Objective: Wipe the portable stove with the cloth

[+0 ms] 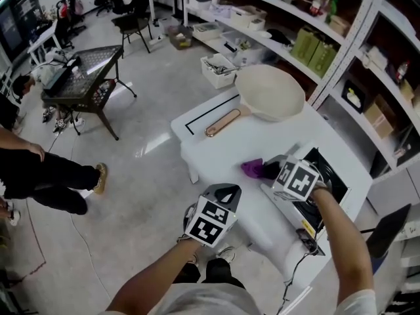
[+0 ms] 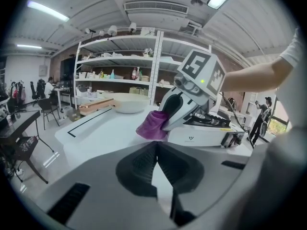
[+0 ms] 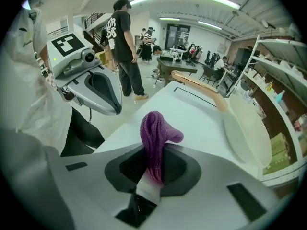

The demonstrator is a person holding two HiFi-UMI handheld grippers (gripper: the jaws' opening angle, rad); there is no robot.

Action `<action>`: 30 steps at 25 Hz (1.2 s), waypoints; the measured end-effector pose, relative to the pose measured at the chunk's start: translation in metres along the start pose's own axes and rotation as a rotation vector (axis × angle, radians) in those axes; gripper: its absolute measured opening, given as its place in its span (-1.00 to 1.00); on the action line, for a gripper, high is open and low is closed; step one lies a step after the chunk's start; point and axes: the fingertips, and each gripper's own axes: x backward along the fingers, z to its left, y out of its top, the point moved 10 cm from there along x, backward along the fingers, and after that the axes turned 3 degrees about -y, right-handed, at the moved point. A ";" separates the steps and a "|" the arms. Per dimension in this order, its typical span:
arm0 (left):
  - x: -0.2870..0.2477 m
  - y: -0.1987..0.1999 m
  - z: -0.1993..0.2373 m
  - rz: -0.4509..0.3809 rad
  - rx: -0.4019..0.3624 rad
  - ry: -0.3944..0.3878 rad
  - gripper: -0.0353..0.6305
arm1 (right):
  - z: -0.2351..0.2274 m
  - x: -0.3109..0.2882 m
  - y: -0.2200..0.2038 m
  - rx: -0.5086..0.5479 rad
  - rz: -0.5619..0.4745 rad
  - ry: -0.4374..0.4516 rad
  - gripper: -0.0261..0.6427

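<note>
The right gripper (image 3: 153,172) pinches the purple cloth (image 3: 156,132) between its jaws, holding it above the white table (image 1: 226,146) just beside the portable stove (image 2: 204,134). The left gripper (image 2: 156,159) has its jaws together on nothing, near the table's front edge.

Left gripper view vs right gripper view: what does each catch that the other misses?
Left only: the portable stove, the right gripper seen from outside, and the left gripper with its own claw shut and empty. Right only: the left gripper from outside, a standing person, and the right claw shut on the purple cloth. Both: that cloth, the cream pan and the white table.
</note>
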 end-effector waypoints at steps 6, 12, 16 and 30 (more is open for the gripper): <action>0.016 -0.004 0.001 -0.005 -0.011 -0.012 -0.88 | 0.019 -0.004 0.011 -0.023 -0.005 0.002 -0.73; 0.038 -0.007 0.005 -0.012 -0.023 -0.024 -0.88 | 0.034 -0.002 0.022 -0.047 -0.047 -0.111 -0.73; 0.046 -0.005 0.009 -0.012 -0.036 -0.045 -0.88 | 0.031 0.012 0.027 -0.129 -0.142 -0.243 -0.73; 0.054 0.028 -0.005 -0.073 -0.148 -0.153 -0.88 | 0.078 0.086 0.019 -0.377 -0.371 -0.551 -0.73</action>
